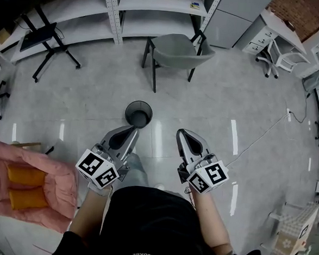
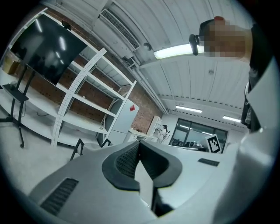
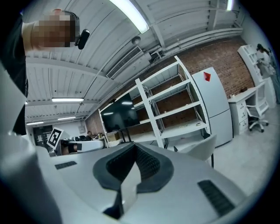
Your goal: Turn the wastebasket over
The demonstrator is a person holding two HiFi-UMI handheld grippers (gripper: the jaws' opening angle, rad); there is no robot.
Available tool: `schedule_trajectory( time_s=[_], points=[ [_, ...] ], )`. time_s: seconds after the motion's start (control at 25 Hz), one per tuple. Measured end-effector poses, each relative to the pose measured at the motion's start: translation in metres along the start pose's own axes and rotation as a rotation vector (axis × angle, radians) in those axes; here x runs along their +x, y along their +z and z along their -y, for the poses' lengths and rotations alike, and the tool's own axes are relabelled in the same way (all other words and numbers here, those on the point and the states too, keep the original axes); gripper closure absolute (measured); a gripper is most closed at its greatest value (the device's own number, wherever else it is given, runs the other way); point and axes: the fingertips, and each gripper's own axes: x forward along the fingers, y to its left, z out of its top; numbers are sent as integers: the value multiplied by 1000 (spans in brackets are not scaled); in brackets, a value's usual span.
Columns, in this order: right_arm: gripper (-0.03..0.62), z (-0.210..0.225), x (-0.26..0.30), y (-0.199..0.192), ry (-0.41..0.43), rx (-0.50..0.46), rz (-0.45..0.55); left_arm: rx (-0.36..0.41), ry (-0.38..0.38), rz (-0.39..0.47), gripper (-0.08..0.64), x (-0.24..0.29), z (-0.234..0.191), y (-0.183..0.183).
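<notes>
Where the wastebasket [image 1: 138, 114] is: upright on the grey floor [image 1: 232, 102], mouth up, just ahead of both gripper tips, touching neither; grey chair [image 1: 178, 52] stands beyond it.
Left gripper [image 1: 132, 129]: jaws clenched together, nothing between.
Right gripper [image 1: 180, 132]: jaws also clenched, on nothing.
Head view only: wastebasket, grey chair, pink seat [image 1: 30, 189] with orange cushions.
Gripper views only: ceiling strip light [image 2: 175, 51], white shelving [image 3: 170, 109], dark screen [image 2: 48, 48], white cabinet [image 3: 214, 105] with a red mark, unreadable.
Writing: square markers on the cubes [image 1: 98, 168]; shirt [image 1: 153, 222] print upside down, not legible.
</notes>
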Motion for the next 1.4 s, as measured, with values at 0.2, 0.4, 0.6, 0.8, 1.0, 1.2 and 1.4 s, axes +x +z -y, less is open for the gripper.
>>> schedule_trajectory(
  time_s=[0.2, 0.4, 0.6, 0.8, 1.0, 1.2, 1.4],
  points=[
    [581, 8, 78, 5, -19, 2, -39, 28, -14, -41, 546, 24, -68, 25],
    [581, 13, 144, 8, -39, -16, -67, 42, -27, -57, 546, 40, -127, 49],
    [581, 18, 185, 0, -44, -44, -117, 41, -10, -73, 546, 43, -169, 55],
    [581, 35, 215, -12, -30, -34, -173, 22, 57, -104, 546, 48, -205, 49],
    [580, 59, 239, -29, 5, 7, -224, 7, 139, -153, 545, 55, -233, 30],
    [578, 92, 252, -52, 52, 40, -297, -6, 240, -204, 545, 70, -249, 9],
    [575, 128, 265, -76, 55, 82, -377, -24, 322, -271, 545, 83, -265, -16]
  ],
)
